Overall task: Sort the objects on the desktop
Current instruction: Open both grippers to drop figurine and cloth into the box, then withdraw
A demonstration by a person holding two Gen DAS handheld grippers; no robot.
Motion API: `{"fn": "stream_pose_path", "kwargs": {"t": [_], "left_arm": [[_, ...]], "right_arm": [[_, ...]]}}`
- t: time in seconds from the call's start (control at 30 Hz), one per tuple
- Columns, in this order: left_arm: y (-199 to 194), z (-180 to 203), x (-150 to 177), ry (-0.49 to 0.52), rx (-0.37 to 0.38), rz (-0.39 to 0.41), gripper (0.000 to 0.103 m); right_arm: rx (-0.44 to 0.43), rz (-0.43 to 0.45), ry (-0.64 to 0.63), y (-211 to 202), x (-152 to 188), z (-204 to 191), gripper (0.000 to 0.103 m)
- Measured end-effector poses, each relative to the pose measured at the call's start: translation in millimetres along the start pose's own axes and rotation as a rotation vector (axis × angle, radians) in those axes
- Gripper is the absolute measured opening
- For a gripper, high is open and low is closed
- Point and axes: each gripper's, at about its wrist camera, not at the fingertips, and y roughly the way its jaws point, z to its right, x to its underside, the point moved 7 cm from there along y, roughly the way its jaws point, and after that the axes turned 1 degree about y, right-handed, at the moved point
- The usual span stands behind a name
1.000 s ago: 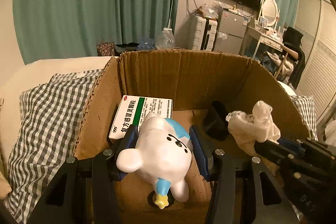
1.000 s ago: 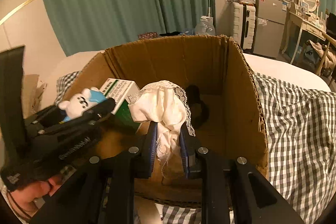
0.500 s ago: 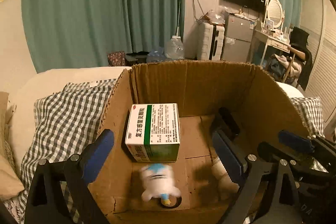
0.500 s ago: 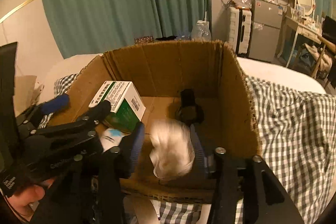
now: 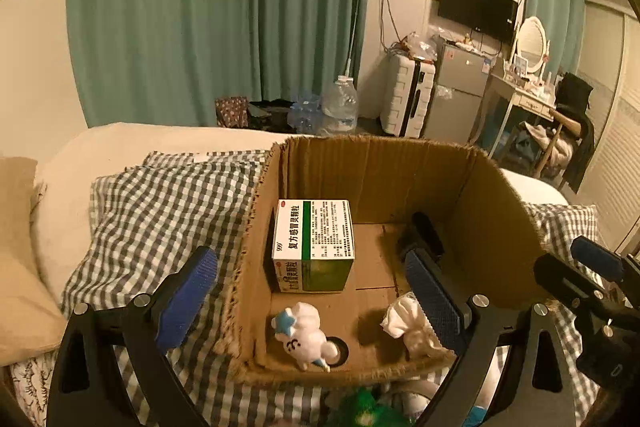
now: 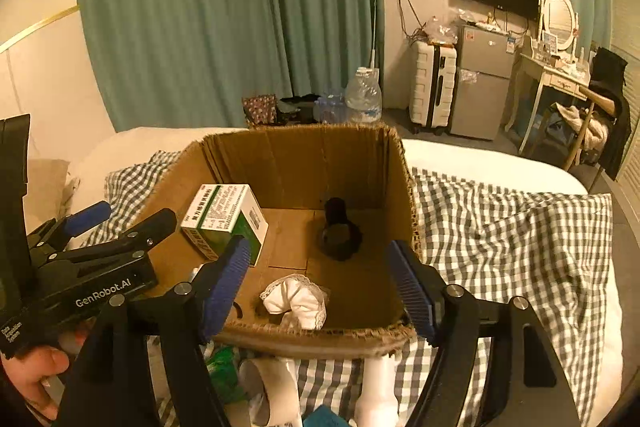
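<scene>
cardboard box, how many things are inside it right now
4 in the cardboard box: a green-and-white medicine box back left, a black object back right, a white toy figure front left, a white lace cloth front right. Nothing else shows.

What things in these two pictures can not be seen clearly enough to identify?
- Black object at the back of the cardboard box: right wrist view, too dark to name.
- Same black object in left wrist view: partly behind the left gripper finger pad.
- Items before the box, green thing and white roll: cut off by the lower edge and gripper frame.
</scene>
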Motion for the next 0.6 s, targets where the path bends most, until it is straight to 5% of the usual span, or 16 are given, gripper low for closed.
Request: {"fn": "stream_pose_path", "kwargs": {"t": [0.6], "left_arm": [[-124.8, -2.2, -1.9, 0.038, 0.009, 0.101, 0.103]], "right_arm": [[0.027, 0.112, -0.019, -128.1, -5.1, -23.3, 0.074]]}}
